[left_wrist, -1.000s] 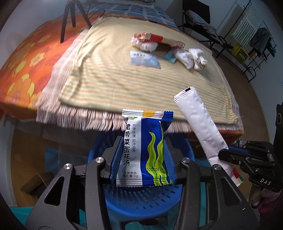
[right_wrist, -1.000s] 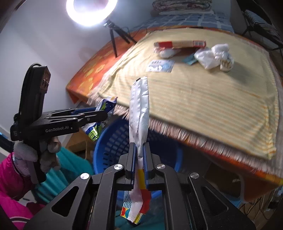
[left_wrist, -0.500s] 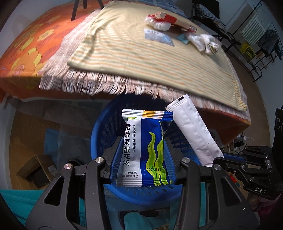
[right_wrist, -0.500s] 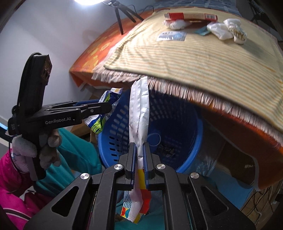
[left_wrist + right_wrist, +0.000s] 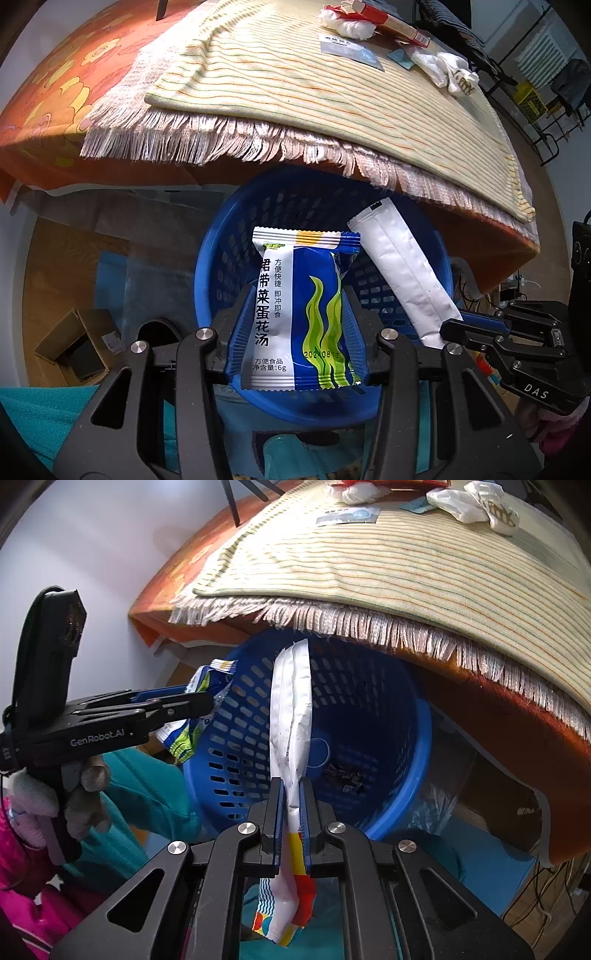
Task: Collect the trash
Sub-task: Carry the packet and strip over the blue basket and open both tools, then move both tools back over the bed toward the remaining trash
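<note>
Both tools have dropped from bed level to the blue basket [image 5: 207,280]: left tool [image 5: 295,332] clamps the soup packet [image 5: 299,314] over its near rim, right tool [image 5: 291,812] pinches the white sachet [image 5: 290,716], long axis into the mouth.

The fringed cloth [image 5: 332,110] hides the far rim of the blue basket [image 5: 207,266].

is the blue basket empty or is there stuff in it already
Nearly empty: the blue basket holds only small dark scraps on its floor.
</note>
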Motion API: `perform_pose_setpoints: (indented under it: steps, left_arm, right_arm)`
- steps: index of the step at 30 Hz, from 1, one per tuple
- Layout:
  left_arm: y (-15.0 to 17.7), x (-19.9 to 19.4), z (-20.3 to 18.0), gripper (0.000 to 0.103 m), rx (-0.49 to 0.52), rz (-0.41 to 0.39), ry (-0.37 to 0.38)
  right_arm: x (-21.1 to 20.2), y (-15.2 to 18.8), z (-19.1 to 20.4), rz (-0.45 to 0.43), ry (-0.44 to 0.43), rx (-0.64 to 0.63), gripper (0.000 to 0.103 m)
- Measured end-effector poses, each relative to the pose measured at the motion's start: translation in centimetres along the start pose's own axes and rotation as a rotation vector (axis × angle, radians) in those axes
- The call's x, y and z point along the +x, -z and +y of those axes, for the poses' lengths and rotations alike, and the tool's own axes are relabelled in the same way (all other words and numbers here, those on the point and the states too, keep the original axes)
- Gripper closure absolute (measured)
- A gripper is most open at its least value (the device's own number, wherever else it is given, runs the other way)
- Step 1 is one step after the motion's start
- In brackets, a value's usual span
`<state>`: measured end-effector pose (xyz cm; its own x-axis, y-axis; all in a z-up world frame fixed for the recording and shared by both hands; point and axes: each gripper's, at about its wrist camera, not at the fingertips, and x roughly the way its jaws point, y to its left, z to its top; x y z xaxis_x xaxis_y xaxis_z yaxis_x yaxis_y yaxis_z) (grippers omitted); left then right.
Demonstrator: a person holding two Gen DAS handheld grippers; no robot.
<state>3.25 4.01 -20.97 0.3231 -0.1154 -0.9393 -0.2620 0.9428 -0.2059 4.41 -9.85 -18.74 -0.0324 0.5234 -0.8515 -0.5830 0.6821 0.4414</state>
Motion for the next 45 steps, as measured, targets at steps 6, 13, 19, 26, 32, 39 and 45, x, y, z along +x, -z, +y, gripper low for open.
perform_pose_setpoints:
  steps: [6,13,19,26,32,39,45]
  left_arm:
    - [-0.2,0.3,0.1,0.052,-0.006,0.010,-0.006]
    - [-0.2,0.6,0.1,0.050,-0.012,0.025,-0.005]
    - [-0.2,0.5,0.1,0.046,-0.019,0.020,-0.003]
    - [-0.6,0.4,0.2,0.046,-0.026,0.018,0.003]
    - [-1.0,0.1,0.1,0.045,-0.036,0.018,0.019]
    - [-2.5,-0.5,-0.4,0.036,-0.040,0.005,0.030]
    - [-4.1,-1.0,-1.0,0.036,-0.019,-0.015,0.035]
  right_arm:
    - [0.4,-0.4,0.0,0.003,0.009,0.007,0.095]
    - [0.4,-0.7,-0.8,0.005,0.019,0.061,0.093]
    - [0.2,-0.7,-1.3,0.003,0.033,0.075,0.083]
    - [-0.7,-1.1,-1.2,-0.032,0.055,0.067,0.064]
    - [-1.3,-1.7,-1.2,-0.058,0.104,0.058,0.051]
    - [-2.7,-2.4,-2.4,-0.097,0.158,0.091,0.048]
    - [-4.5,-2.8,-4.3,-0.153,0.184,0.141,0.045]
